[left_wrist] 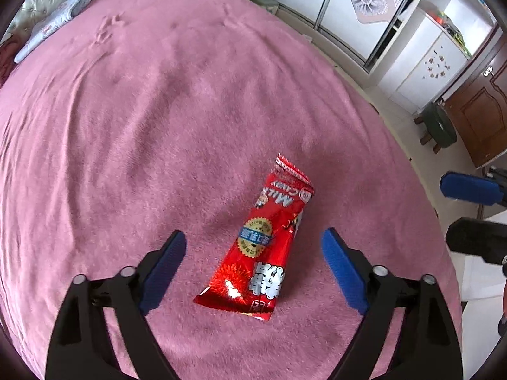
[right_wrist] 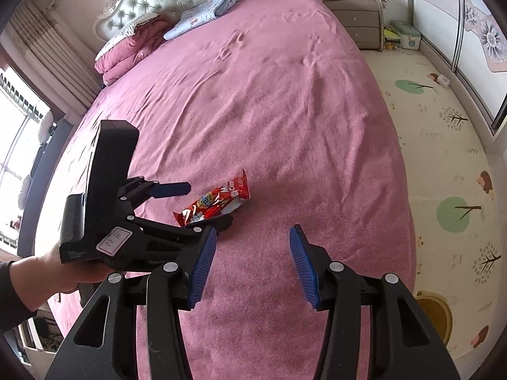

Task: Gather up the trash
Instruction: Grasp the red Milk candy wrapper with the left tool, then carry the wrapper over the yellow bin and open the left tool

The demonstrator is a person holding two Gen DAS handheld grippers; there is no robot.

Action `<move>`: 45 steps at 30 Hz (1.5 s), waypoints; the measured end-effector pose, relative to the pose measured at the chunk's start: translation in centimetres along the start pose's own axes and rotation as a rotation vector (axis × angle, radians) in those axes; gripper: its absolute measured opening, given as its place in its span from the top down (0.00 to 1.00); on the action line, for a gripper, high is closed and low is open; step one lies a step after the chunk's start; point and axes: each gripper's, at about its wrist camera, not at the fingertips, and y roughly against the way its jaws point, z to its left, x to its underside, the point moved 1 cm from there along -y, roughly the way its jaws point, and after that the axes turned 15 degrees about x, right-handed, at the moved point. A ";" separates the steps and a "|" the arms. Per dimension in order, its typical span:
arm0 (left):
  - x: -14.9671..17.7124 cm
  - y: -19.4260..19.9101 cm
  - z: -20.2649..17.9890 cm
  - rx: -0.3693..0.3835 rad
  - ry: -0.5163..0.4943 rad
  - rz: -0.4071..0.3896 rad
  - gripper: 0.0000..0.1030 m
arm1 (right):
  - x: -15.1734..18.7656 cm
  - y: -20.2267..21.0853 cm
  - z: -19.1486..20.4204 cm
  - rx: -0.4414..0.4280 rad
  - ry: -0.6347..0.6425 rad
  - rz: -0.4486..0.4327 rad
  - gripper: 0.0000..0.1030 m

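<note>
Now the left gripper (left_wrist: 253, 259) hangs spread wide, its blue pads either side of a red milk-candy wrapper (left_wrist: 264, 243) lying flat on the pink bedspread (left_wrist: 142, 110), apparently touching neither. Likely light, crinkly, slippery foil; pinching its narrow middle seems safest. Nearer right, the right gripper (right_wrist: 253, 262) gapes empty.

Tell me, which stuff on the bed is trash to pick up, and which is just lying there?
For the job:
red snack wrapper
left gripper, open around it
right gripper, open, nearby

Just lying about:
pink folded quilt
light blue folded cloth
pink bed cover
</note>
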 end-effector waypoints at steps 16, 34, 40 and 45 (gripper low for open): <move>1.3 3.6 -4.2 0.099 0.048 -0.073 0.63 | 1.0 3.0 -3.1 0.004 -0.068 -0.027 0.54; 2.3 7.6 -24.1 0.226 -0.062 -0.173 0.63 | 8.4 16.2 -13.3 0.095 -0.198 -0.129 0.53; 3.4 6.3 -30.6 0.285 -0.094 -0.137 0.63 | 12.0 19.4 -17.2 0.128 -0.239 -0.146 0.53; 4.2 4.4 -35.2 0.319 -0.126 -0.102 0.63 | 15.2 21.3 -20.4 0.160 -0.298 -0.155 0.53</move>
